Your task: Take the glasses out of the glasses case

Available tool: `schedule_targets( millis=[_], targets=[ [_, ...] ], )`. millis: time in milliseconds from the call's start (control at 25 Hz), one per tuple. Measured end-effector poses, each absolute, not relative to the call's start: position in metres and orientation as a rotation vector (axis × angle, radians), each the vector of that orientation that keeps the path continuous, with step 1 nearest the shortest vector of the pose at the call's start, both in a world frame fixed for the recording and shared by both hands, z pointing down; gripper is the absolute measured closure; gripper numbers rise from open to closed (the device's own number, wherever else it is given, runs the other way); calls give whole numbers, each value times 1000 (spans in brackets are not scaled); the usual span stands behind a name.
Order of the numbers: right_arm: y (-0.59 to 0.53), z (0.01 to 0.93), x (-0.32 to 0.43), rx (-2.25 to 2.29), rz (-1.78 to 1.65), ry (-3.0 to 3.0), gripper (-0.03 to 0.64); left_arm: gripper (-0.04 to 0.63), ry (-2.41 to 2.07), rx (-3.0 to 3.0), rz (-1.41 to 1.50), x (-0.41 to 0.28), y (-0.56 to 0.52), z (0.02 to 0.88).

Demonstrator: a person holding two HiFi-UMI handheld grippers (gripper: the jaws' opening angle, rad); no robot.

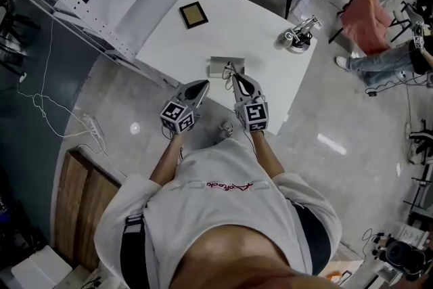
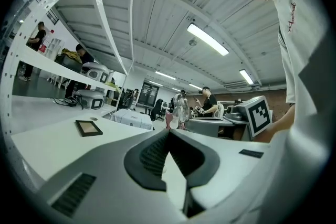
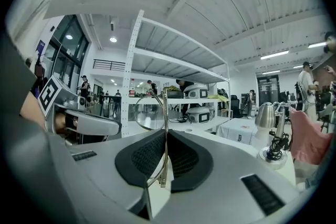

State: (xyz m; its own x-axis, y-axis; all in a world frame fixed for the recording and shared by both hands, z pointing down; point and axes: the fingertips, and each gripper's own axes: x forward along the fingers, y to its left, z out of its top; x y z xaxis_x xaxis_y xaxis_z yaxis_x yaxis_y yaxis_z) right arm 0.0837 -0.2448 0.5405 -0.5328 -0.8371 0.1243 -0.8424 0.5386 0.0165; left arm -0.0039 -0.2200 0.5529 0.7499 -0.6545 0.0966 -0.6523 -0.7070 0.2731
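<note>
Gripping unit, right: the right gripper (image 1: 235, 78) is being held over the near edge of the white rounded table (image 1: 250, 24). Its jaws are being kept almost together, clamped on the thin gold wire-framed glasses (image 3: 165, 113).
Glasses orientation: the frame is being held upright between the dark ribbed pads. One round clear lens is being shown above and to the left of the jaw tips in the right gripper view, and it is raised above the table surface.
Gripping unit, left: the left gripper (image 2: 168, 132) is being held just beside the right one, also at the table's near edge. Its jaw tips are being kept together, and nothing is being held between the pads.
Glasses case: the flat grey rectangular glasses case (image 1: 220, 67) is lying on the table at its near edge. In the head view the right gripper's tips and the glasses are being shown over its right part. Whether the glasses are touching the case cannot be told.
Other items on the table: a dark square picture frame (image 1: 193, 14) is lying flat near the far left side. A silver metal kettle (image 3: 265, 115) is standing toward the right side, well apart from the case.
</note>
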Motion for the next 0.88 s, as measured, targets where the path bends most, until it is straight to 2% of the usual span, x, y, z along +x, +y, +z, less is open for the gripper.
schedule_targets(
  millis=[520, 880],
  targets=[
    [-107, 547, 50, 1569, 70, -2584, 598, 569, -933, 2663, -25, -38, -90, 569],
    [-48, 545, 54, 1619, 74, -2549, 600, 569, -886, 2698, -33, -32, -41, 559]
  ],
)
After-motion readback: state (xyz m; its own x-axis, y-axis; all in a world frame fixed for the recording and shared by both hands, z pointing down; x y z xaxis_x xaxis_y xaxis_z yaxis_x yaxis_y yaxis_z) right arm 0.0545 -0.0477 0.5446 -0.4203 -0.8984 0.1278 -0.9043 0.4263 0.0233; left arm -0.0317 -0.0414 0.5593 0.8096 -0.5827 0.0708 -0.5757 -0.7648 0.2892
